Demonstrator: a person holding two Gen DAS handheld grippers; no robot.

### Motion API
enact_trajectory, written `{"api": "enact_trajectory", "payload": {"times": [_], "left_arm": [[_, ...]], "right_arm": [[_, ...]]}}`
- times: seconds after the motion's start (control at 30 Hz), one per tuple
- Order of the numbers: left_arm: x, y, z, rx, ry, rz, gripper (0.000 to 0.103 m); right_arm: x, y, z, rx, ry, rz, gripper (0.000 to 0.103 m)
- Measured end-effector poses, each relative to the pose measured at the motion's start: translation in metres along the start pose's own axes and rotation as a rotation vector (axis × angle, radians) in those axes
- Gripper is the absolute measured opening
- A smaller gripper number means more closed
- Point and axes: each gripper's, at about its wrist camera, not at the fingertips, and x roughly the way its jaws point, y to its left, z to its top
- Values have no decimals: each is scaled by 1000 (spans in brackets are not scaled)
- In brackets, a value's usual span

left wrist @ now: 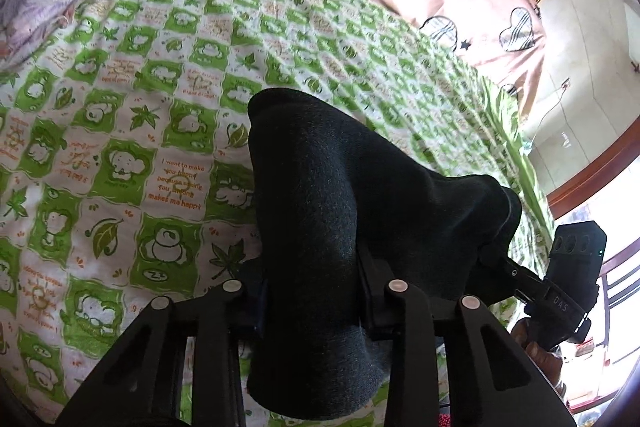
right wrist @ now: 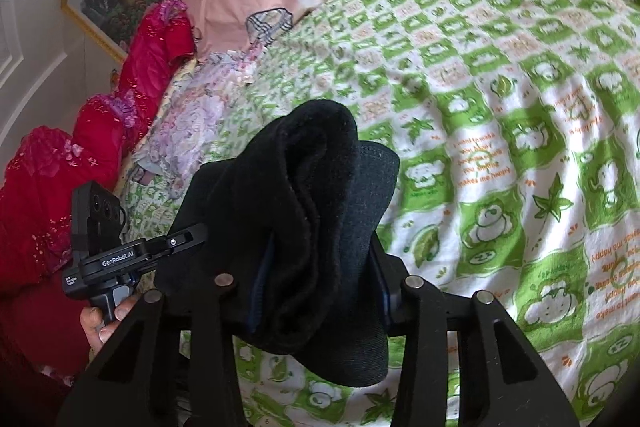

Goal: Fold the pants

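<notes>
Both claws clamped on the pants, held above the bed.

Left claw (left wrist: 312, 291) pitched steeply down, right claw (right wrist: 320, 291) shallower, side by side; each closed on a bunched fold of the black pants (left wrist: 340, 195), pads mostly hidden by cloth, so contact looks firm but unconfirmed. Pants: dark knit, thick, draped over the fingers, raised off the green-checked bedsheet (left wrist: 160, 131).

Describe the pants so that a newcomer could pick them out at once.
Start from the bed's green-and-white cartoon sheet. Above its near part hangs a bunched dark garment, the pants, pinched by the left tool and right tool. Everything else is pale or bright.
</notes>
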Motion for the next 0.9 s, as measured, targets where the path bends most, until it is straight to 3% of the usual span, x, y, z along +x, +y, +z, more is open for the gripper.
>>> {"api": "enact_trajectory", "payload": {"times": [0.23, 0.9], "left_arm": [[-28, 1, 10, 2, -67, -39, 30], [-32, 45, 88, -32, -150, 79, 29]], "right_arm": [[5, 4, 20, 28, -14, 109, 42], [95, 41, 100, -99, 54, 121, 42]]}}
